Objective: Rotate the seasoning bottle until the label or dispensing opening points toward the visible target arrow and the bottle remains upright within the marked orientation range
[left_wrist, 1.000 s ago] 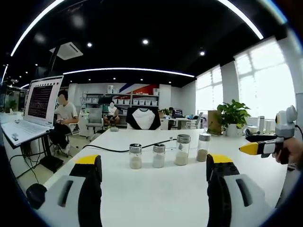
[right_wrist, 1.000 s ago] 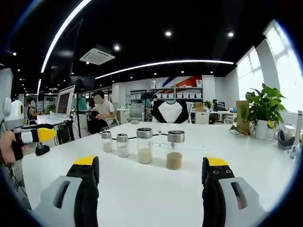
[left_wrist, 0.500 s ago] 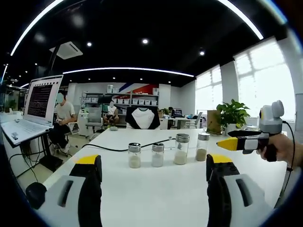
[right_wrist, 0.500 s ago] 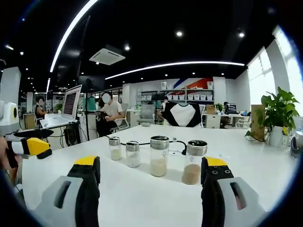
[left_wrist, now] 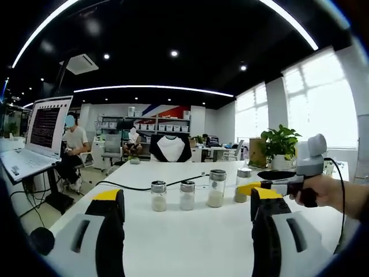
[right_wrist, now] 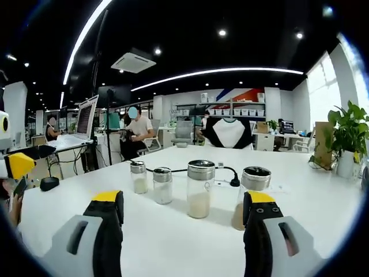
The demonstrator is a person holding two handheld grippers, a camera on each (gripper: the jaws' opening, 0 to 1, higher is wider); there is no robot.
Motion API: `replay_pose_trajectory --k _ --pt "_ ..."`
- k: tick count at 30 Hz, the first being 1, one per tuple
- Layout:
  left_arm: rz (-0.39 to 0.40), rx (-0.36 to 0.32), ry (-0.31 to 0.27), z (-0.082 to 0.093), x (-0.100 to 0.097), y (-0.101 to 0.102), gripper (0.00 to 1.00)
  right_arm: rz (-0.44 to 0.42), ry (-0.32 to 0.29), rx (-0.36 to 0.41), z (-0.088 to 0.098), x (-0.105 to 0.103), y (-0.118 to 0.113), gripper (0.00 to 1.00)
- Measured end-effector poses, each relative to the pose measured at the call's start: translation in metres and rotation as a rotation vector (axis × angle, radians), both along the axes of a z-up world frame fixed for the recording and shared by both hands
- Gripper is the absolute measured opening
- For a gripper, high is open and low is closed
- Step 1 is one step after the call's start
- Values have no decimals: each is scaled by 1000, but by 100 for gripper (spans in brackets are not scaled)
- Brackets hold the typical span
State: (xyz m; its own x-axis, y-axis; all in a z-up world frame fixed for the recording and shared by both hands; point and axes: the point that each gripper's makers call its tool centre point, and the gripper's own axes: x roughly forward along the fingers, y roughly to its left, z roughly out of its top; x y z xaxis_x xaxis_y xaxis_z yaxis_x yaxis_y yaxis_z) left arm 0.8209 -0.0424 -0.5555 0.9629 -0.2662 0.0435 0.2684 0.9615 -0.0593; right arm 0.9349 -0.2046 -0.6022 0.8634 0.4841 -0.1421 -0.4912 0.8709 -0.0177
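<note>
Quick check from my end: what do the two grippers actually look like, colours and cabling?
Left gripper and right gripper: grey-white bodies, black jaws with yellow tips. From the side, the right gripper is black-and-yellow with a white housing on top and a thin black cable trailing behind.

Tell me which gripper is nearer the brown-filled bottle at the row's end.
Right. The right gripper is open with the brown-filled bottle just behind its jaw tip. The left gripper is open and farther back from the row.
</note>
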Motion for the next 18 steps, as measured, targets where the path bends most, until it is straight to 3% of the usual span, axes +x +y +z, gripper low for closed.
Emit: replay_pose_trajectory --k 8,12,15,18 --pt "-10 11 10 -3 0 -5 95 21 -38 37 -1 19 13 85" --pt "-14 9 15 -4 0 -6 95 22 -74 -7 -1 32 17 84" --pt "-17 13 16 -4 0 -8 95 27 -61 -10 -6 40 21 82" --pt "-21 20 15 -4 0 -10 95 23 -70 -66 -10 48 24 81"
